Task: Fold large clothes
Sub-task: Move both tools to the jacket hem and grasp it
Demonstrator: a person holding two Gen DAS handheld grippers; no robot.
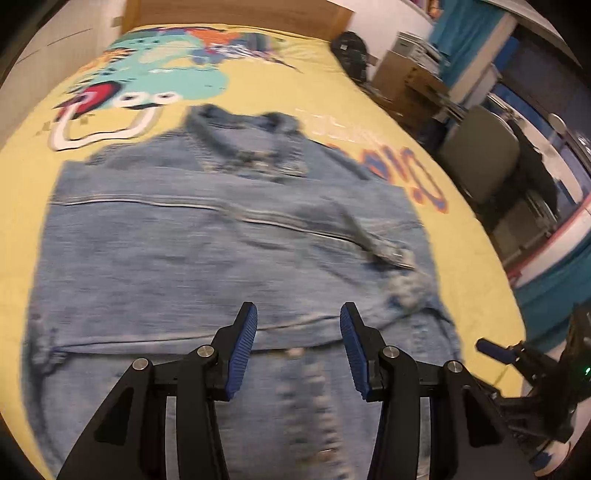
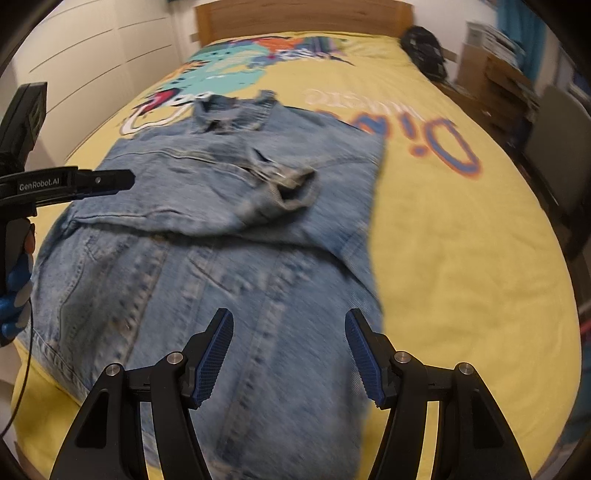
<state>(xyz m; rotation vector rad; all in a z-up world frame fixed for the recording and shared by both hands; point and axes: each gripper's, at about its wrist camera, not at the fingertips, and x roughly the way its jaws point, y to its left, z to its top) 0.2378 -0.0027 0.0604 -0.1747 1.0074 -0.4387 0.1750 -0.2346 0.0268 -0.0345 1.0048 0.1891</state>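
— Looking past the left gripper [image 1: 298, 347] first: its jaws stand apart with nothing between them, just hovering over the lower middle of the denim jacket [image 1: 221, 258]. And the right one?

— Right gripper [image 2: 289, 354] is spread too, empty, above the jacket's near hem at the bottom centre of its view. The jacket lies on the yellow bedspread [image 2: 461, 240], collar [image 2: 229, 110] toward the headboard [image 2: 303, 14] at the top of the frame, both sleeves already folded in; one cuff [image 2: 291, 184] rests on the middle of the body.

— So the next fold is probably hem up to collar?

— That's my guess. I'd take the two bottom corners at once, pinching all layers of denim (it's thick, so bite deep), then lift evenly so the sleeves don't slide out.

— Anything in the way?

— Not on the bed itself. A dark backpack [image 2: 424, 48] sits at the upper right by the headboard, well apart from the jacket. Boxes and a chair [image 1: 480, 155] crowd the right edge of the left view, off the bed. The picture is blurred, so finer detail I can't tell
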